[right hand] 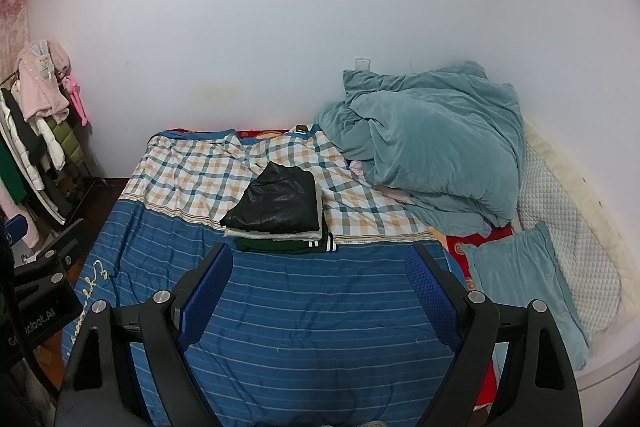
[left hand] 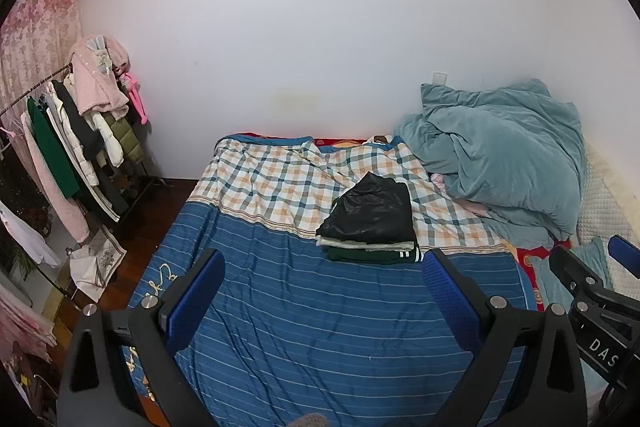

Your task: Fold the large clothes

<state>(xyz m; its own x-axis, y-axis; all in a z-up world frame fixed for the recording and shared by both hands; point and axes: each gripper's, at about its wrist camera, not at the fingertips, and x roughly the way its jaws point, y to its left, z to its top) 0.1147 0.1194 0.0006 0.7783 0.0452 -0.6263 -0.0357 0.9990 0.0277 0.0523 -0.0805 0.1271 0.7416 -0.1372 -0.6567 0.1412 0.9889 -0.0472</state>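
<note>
Three folded garments (right hand: 276, 213) stacked on bed (right hand: 320, 327); both tongs empty.

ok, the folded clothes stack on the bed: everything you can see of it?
The folded stack lies flat on the bed's cover, straddling the seam between checked and blue-striped fabric. Top layer: a shiny, crinkled black garment. Under it, a thin pale layer, then a dark green piece with white-striped trim at the near right corner. Edges roughly squared. Neither gripper touches it.

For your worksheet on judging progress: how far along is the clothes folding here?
Done: a folded stack lies on the bed, black garment on top, green one at the bottom. In hand: nothing; the left gripper and right gripper are open and empty. Left: no unfolded clothes on the bed; coats hang on the rack.
</note>
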